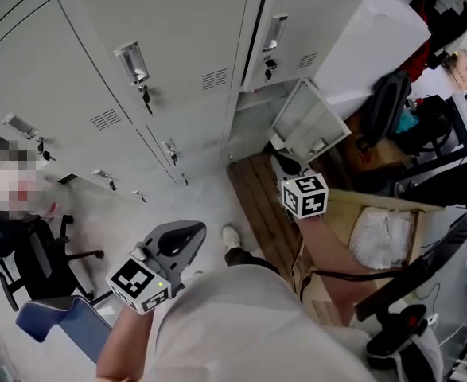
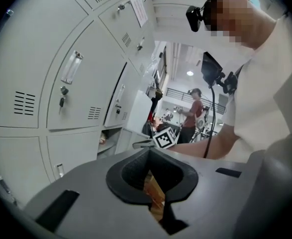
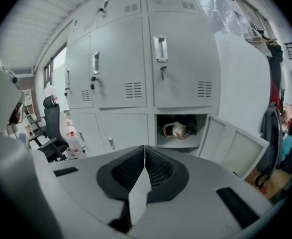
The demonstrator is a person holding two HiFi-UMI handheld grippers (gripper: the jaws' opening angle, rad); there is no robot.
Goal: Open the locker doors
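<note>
A wall of grey lockers (image 1: 177, 46) fills the upper head view, most doors closed with metal handles (image 1: 132, 62) and keys hanging. One lower door (image 1: 309, 122) stands swung open; its compartment (image 3: 178, 131) holds a red and white item (image 3: 174, 129). My right gripper (image 1: 281, 161) is raised in front of that open locker, shut with nothing between its jaws (image 3: 145, 148). It touches no door. My left gripper (image 1: 193, 229) hangs lower left, away from the lockers. Its jaw tips meet, shut and empty (image 2: 149, 153). Closed upper doors (image 3: 180, 63) face the right gripper.
A wooden pallet (image 1: 261, 201) lies on the floor by the open door. An open cardboard box (image 1: 376, 229) sits at the right, a dark backpack (image 1: 384, 106) behind it. An office chair (image 1: 34, 253) stands at the left. Another person (image 2: 193, 113) stands far off.
</note>
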